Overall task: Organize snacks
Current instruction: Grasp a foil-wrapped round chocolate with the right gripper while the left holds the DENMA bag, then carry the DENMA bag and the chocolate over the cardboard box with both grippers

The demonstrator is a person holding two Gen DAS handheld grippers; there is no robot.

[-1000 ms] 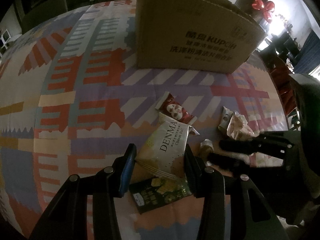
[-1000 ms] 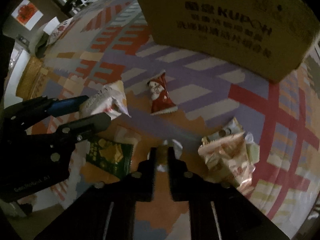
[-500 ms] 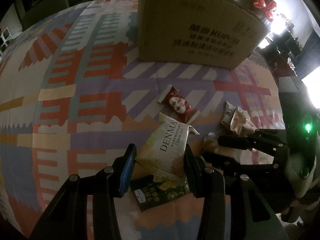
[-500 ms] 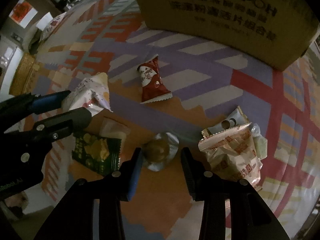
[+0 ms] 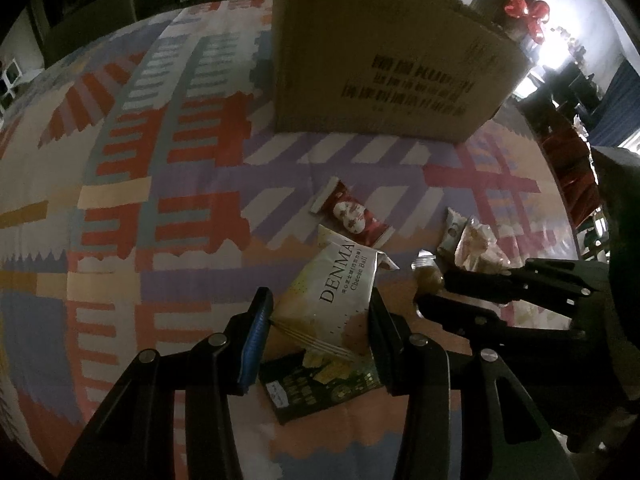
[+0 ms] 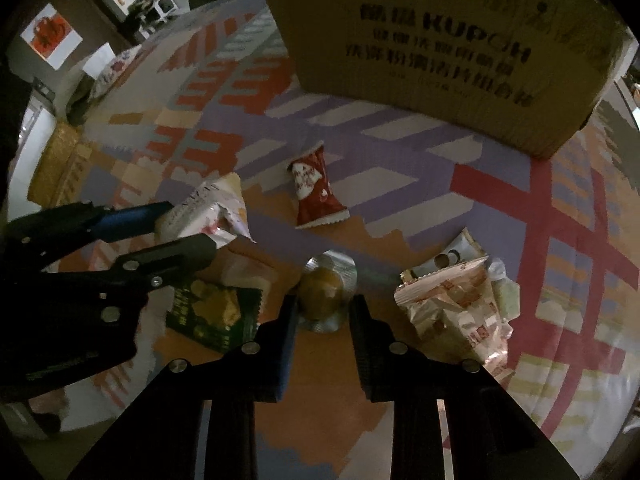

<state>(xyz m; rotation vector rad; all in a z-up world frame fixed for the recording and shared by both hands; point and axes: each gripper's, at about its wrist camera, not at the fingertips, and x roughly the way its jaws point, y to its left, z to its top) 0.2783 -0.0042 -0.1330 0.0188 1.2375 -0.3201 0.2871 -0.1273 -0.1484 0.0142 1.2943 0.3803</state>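
My left gripper (image 5: pixel 318 320) is shut on a pale "DENMA Cheese Ball" bag (image 5: pixel 340 292), held tilted above the patterned tablecloth (image 5: pixel 160 200). That bag (image 6: pixel 208 212) also shows at the left of the right wrist view. My right gripper (image 6: pixel 324 308) points down at a small round pastry in a clear wrapper (image 6: pixel 326 290). Its jaws are closing with the pastry between them, and the pads meet the wrapper's sides. In the left wrist view the right gripper (image 5: pixel 430 288) sits just right of the bag, with the pastry (image 5: pixel 428 276) at its tips.
A large cardboard box (image 6: pixel 440 48) stands at the back. A red snack packet (image 6: pixel 314 192) lies in front of it. A green packet (image 6: pixel 212 312) lies under the left gripper. A heap of pale packets (image 6: pixel 460 308) lies at the right.
The right gripper's jaws went from narrow to wide around the pastry, then narrowed onto it. The left gripper and its bag have stayed put.
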